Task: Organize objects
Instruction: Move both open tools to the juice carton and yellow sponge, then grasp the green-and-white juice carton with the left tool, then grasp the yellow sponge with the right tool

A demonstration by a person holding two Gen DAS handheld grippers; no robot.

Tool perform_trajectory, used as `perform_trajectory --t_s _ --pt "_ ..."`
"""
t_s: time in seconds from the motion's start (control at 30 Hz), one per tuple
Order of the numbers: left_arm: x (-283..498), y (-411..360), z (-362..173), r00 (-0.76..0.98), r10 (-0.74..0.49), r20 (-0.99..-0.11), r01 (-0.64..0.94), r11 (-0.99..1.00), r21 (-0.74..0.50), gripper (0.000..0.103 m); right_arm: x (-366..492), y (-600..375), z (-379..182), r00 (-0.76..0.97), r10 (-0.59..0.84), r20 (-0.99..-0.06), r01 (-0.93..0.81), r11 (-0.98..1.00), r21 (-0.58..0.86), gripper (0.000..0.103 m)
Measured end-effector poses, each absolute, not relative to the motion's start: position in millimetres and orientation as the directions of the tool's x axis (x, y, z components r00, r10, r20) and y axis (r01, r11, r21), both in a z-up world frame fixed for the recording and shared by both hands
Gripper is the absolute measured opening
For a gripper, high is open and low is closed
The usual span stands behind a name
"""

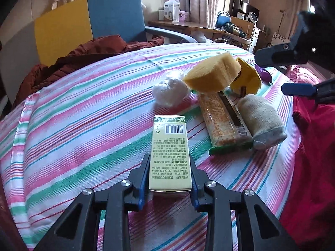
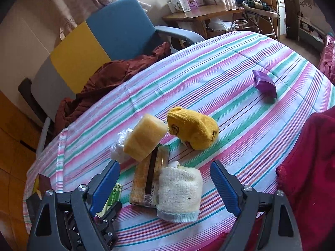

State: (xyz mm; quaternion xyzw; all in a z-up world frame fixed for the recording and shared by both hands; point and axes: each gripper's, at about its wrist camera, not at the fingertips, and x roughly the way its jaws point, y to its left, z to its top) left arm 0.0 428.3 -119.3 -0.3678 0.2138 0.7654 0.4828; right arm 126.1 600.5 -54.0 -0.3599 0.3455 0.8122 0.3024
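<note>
1. The pale yellow-green printed cardboard box point(image 1: 170, 152) lies flat on the bed's pink, green and white striped sheet point(image 1: 83, 125), its near end clamped between the blue pads of the left claw point(image 1: 170, 179).
2. Just beyond the box, a clear-wrapped white bundle point(image 1: 170, 91) sits beside a yellow sponge block point(image 1: 212, 73), which leans on the far end of a long orange packet of crackers point(image 1: 225, 119).
3. A rolled cream sock point(image 2: 179, 194) lies touching the packet's side; a folded mustard-yellow sock point(image 2: 193, 128) sits just behind the sponge.
4. A purple foil packet point(image 2: 264, 83) lies well apart from the group, farther out on the sheet.
5. The right claw point(image 2: 165, 186) hangs above the cream sock and cracker packet, its blue pads spread wide, gripping nothing.
6. A red fabric point(image 2: 309, 167) borders the sheet on the right; a blue and yellow chair point(image 1: 94, 18) stands beyond the bed.
</note>
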Motion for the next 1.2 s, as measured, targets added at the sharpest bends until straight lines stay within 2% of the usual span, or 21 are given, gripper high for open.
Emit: perform_trajectory --t_s 0.57,0.8,0.97,1.03,1.2 --pt "-4 423 -118 -0.247 0.600 -0.761 -0.896 -0.441 -0.057 0.034 115 595 -60 -0.499 0.252 -0.829 -0.752 -0.602 0.269 0.089" --pt "-6 422 -118 -0.234 0.605 -0.761 -0.895 -0.440 -0.074 0.034 104 588 -62 -0.454 0.261 -0.852 -0.740 -0.643 0.197 0.089" --pt "-8 421 -118 -0.231 0.608 -0.760 -0.895 -0.439 -0.080 0.034 73 581 -42 -0.431 0.308 -0.848 -0.656 -0.753 0.059 0.089" --pt "-8 421 -118 -0.230 0.609 -0.759 -0.895 -0.439 -0.080 0.034 50 579 -33 -0.433 0.318 -0.843 -0.571 -0.821 -0.017 0.089" --pt "-9 421 -118 -0.222 0.614 -0.758 -0.894 -0.439 -0.094 0.034 -2 582 -52 -0.315 0.350 -0.882 -0.393 -0.894 -0.214 0.089"
